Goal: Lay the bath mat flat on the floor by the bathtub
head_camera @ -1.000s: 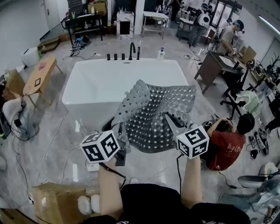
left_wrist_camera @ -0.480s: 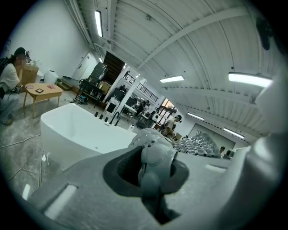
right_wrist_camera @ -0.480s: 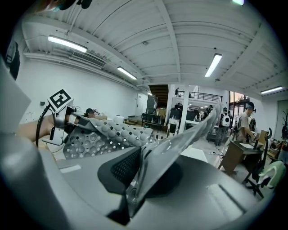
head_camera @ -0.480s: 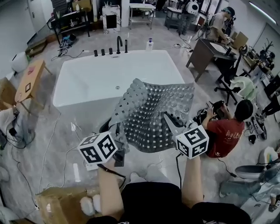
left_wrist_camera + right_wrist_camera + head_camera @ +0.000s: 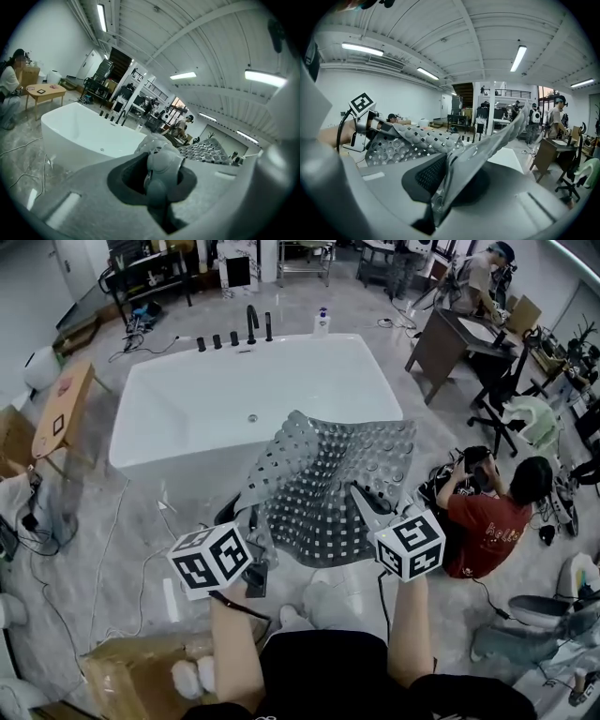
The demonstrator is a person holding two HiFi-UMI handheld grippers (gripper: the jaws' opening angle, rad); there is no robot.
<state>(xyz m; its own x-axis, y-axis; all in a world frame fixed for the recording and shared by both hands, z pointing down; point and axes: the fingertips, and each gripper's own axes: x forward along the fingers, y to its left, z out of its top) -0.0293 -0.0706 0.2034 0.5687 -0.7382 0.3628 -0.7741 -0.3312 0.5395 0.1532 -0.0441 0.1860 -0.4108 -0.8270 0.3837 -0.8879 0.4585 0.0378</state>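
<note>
- Bath mat: grey, studded with suction cups and punched with small holes. It is held up in the air between the person and the bathtub, and no part of it can be seen touching the floor.
- Left claw: closed on the mat's near left corner. In the left gripper view the corner is bunched into a lump between the jaws.
- Right claw: closed on the mat's near right edge. In the right gripper view a thin sheet runs up out of jaws that stand almost together.
- The mat is not flat. It buckles in the middle, its left side humps upward, and its far edge shows over the tub's near rim in the head view.
- Landing spot: the bare marble-look floor along the tub's near side. Loose cables trail on the floor to the left.
- A seated person in a red shirt is off to the right, apart from the mat.
- Progress, as I judge it: pick-up and carry are done. Lowering, spreading the mat flat and letting go of both corners are not yet done.
</note>
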